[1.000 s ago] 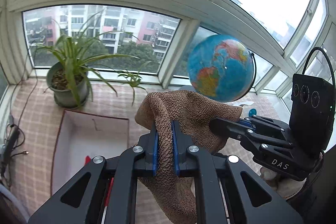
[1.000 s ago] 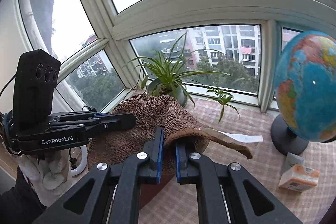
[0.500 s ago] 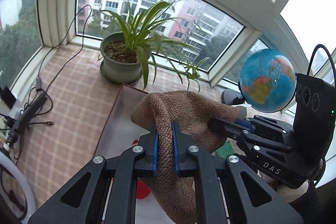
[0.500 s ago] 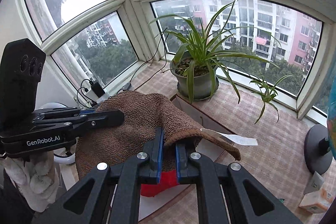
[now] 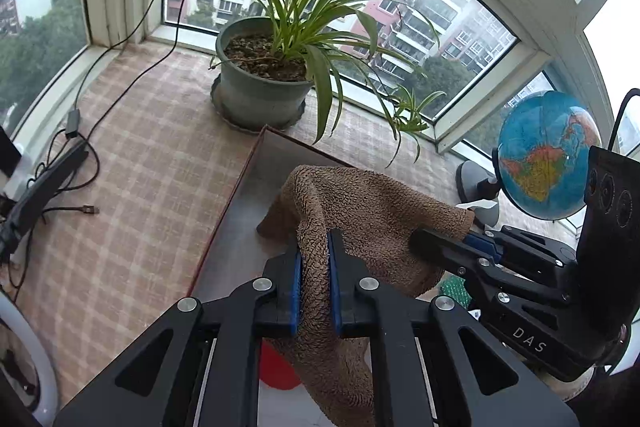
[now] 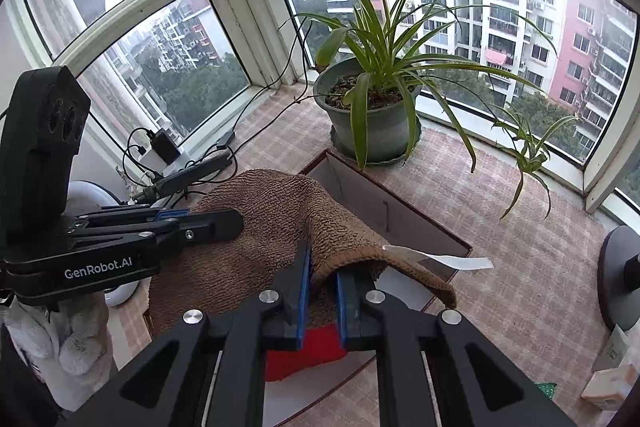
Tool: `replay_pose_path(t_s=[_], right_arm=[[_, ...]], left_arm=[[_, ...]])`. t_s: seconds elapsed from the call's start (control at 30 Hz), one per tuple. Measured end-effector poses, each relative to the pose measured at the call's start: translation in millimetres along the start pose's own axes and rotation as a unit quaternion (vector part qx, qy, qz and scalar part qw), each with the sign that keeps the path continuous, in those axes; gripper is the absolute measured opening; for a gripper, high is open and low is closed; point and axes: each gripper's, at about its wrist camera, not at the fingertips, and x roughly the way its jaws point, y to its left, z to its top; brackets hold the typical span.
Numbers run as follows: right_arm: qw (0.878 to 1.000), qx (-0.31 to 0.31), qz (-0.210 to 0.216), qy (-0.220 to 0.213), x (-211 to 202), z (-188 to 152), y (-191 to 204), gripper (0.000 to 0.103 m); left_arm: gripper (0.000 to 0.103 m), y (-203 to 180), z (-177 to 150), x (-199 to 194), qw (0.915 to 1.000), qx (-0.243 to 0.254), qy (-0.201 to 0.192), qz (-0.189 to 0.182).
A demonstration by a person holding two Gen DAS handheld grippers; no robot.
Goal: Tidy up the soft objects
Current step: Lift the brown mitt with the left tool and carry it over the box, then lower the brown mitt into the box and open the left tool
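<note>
A brown terry towel (image 5: 360,211) hangs between my two grippers, above an open box (image 5: 256,187) with dark red edges. My left gripper (image 5: 314,259) is shut on one edge of the towel. My right gripper (image 6: 322,267) is shut on the other edge (image 6: 280,211), which carries a white label (image 6: 440,259). Each gripper shows in the other's view: the right one (image 5: 436,241) at the right, the left one (image 6: 224,223) at the left. A red soft object (image 6: 304,351) lies in the box under the towel, also showing in the left wrist view (image 5: 276,371).
A potted spider plant (image 5: 264,83) stands just behind the box (image 6: 400,219) on the checked sill. A globe (image 5: 544,155) stands at the right. Cables and a power strip (image 5: 44,179) lie at the left. A small carton (image 6: 608,383) sits at the right.
Both grippers have tilted downward and moved left with the towel, over the box. The plant and box now fill the views and the globe has slid to the right edge.
</note>
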Motion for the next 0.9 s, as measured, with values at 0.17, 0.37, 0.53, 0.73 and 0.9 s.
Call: replay_pose_path(t_s=[0.17,0.37,0.53,0.73,0.9], right_arm=[[1.000,0.016,0.003,0.008,2.3,-0.9,-8.0,0.049],[0.999,0.037,0.005,0.004,-5.4,-6.0,-22.2,0.051],[0.999,0.054,0.008,-0.005,-16.3,-11.5,-34.2,0.053],[0.997,0.073,0.002,-0.029,-36.1,-24.4,-45.8,0.053],[0.995,0.079,-0.015,-0.061,-65.1,-43.9,-58.7,0.053]], left_arm=[[0.010,5.9,1.7,15.2,0.9997,-0.005,0.019,0.015],[0.064,12.4,-1.0,31.7,0.9981,-0.009,0.038,0.047],[0.065,9.7,-0.3,25.7,0.9981,-0.005,0.028,0.054],[0.065,-6.7,-7.1,15.0,0.9986,0.017,0.016,0.048],[0.065,-32.0,-18.7,-0.8,0.9978,0.050,-0.006,0.042]])
